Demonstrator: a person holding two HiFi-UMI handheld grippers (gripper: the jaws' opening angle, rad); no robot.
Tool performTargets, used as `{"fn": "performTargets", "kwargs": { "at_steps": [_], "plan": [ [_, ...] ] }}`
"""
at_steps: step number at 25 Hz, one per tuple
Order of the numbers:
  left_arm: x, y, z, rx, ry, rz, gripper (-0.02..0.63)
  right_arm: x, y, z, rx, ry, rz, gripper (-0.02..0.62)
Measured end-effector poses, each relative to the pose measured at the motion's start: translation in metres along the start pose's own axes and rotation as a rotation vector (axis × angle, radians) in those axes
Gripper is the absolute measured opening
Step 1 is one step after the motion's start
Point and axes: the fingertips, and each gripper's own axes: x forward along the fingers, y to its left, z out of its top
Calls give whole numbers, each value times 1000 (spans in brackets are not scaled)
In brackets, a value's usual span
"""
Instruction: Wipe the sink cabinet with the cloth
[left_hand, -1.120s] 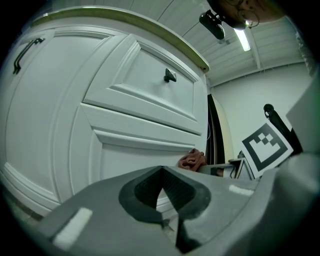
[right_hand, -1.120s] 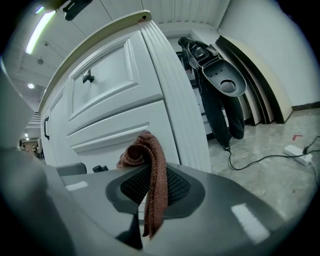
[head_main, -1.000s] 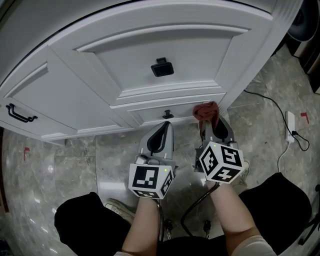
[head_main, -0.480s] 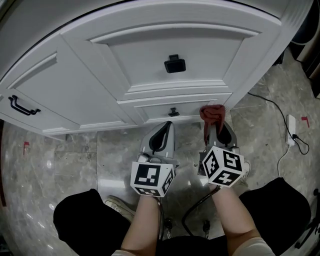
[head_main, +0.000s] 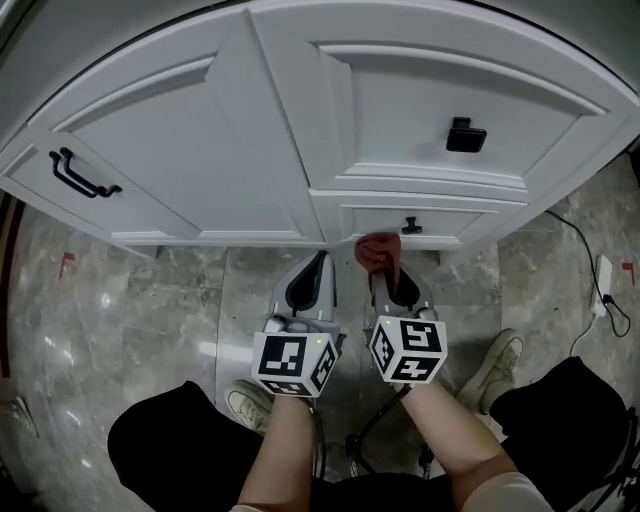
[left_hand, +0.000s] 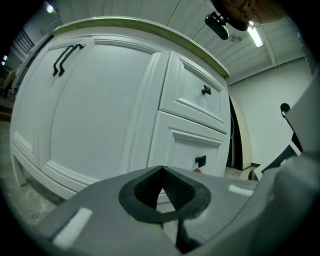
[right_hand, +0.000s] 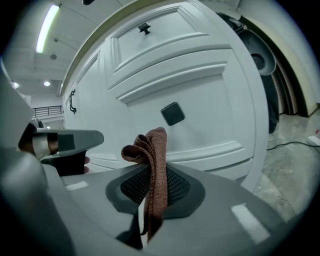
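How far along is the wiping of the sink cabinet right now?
Done: the cloth is picked up, clamped in the right tool. In hand: it is held up near the lower drawer; contact cannot be told. Left: no wiped streaks show on the cabinet, so its whole front seems left to do. The left tool is shut and empty.

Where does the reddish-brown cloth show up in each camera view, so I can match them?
Head view: cloth at centre, just left of the lower drawer knob.
Left gripper view: only a tiny reddish speck under that knob; too small to be sure.
Right gripper view: cloth at centre, pinched between the jaws, below that knob.
Shared landmark: the lower drawer knob.
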Motion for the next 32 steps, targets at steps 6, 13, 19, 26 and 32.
{"fn": "performTargets", "kwargs": {
  "at_steps": [6, 13, 19, 26, 32],
  "plan": [
    [-18, 37, -3, -29, -11, 52, 0, 30, 61, 1, 21, -56, 130, 81],
    [-22, 41, -8, 14, 9, 39, 0, 49, 60, -1, 66, -70, 105, 81],
    [-19, 33, -7, 12, 8, 18, 0, 48, 48, 2, 30, -74, 77, 83],
    [-10, 14, -8, 20, 16, -12, 0, 39, 12, 9, 27, -84, 36, 86],
    [7, -14, -10, 25, 20, -58, 0, 25, -25, 17, 52, -96, -14, 86]
  ]
}}
